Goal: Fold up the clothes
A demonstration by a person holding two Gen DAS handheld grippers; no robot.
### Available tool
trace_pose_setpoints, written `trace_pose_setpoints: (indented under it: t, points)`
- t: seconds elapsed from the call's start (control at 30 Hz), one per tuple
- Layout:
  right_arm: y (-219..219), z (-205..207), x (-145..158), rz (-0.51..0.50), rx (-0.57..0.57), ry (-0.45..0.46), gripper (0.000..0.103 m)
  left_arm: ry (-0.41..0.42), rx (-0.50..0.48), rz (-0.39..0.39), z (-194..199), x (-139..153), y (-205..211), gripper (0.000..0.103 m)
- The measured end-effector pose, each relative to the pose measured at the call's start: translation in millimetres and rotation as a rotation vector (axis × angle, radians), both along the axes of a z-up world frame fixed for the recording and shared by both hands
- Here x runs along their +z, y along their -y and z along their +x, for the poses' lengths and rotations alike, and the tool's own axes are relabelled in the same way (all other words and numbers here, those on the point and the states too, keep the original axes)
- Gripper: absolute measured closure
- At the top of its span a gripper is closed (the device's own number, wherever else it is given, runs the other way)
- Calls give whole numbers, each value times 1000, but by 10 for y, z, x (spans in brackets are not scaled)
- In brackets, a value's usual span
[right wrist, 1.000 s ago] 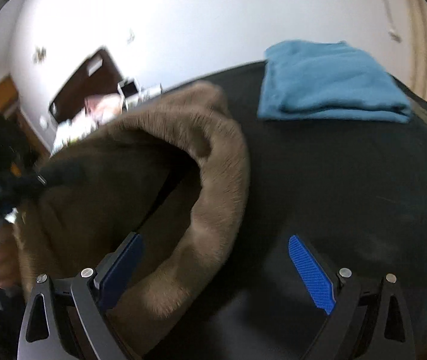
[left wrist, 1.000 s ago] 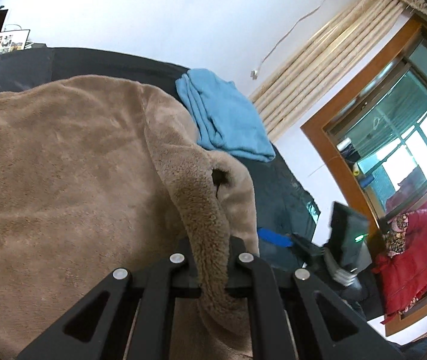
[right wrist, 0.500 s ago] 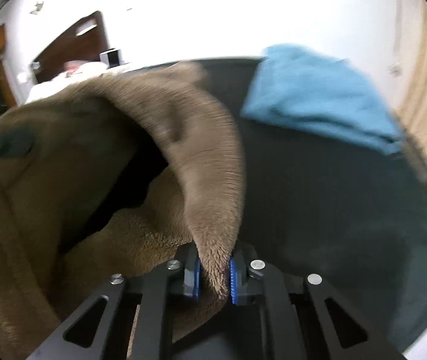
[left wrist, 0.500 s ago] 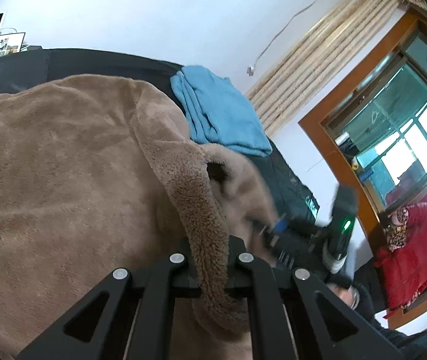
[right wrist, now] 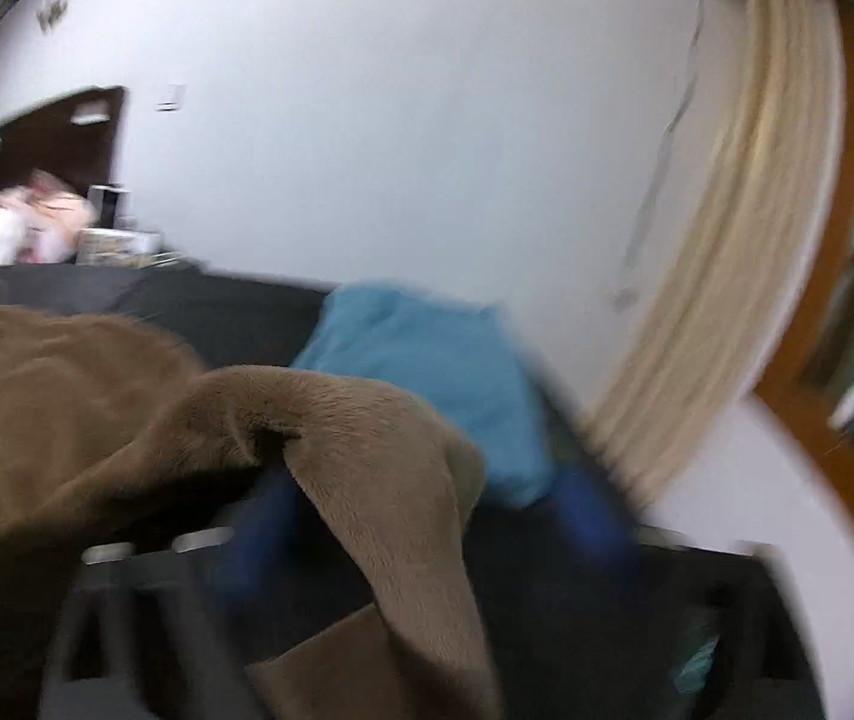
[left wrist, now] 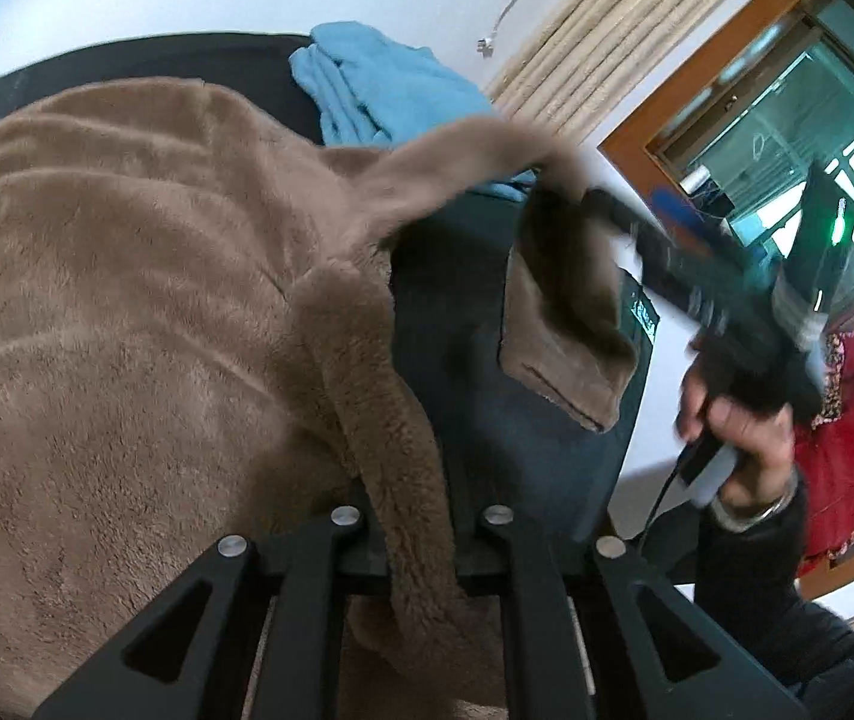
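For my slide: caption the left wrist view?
Left gripper pinches brown fleece garment; folded blue cloth behind.

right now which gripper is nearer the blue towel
Right. The right gripper is beside the blue towel, its fingers opening with the brown fleece draped between them. The left gripper, shut on the fleece edge, sits farther back.

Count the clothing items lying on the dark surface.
2. A fluffy brown fleece garment covers the left and centre. A folded light-blue cloth sits at the far edge behind it. More may lie hidden underneath.
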State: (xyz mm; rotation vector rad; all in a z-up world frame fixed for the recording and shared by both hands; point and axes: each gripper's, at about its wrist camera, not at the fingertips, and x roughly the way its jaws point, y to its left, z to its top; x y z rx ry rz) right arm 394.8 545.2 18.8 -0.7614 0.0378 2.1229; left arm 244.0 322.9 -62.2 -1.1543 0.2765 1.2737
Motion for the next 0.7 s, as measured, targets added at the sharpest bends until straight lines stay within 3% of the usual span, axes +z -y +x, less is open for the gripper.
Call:
trace_pose_setpoints:
  t: [0.23,0.3,0.43,0.53,0.7]
  points:
    - [53,516,-439,-195,-75,-8,6,-15,-13,-12,77,-11,-39,89]
    - [70,587,-578,-217,-92,36,6,-10,-10,-14,71,-17,-40,89]
    - [-23,716,-740,-215,-120,137,6,-20,-7,-15,161,12,-66,85]
    - [-207,914,-747,-197,-161,167,6,-34,-17,-4,250,56,-77,77]
    - [-866,1269,-616,-63,-474,233,6,-28,-65,8,475,57,-94,59]
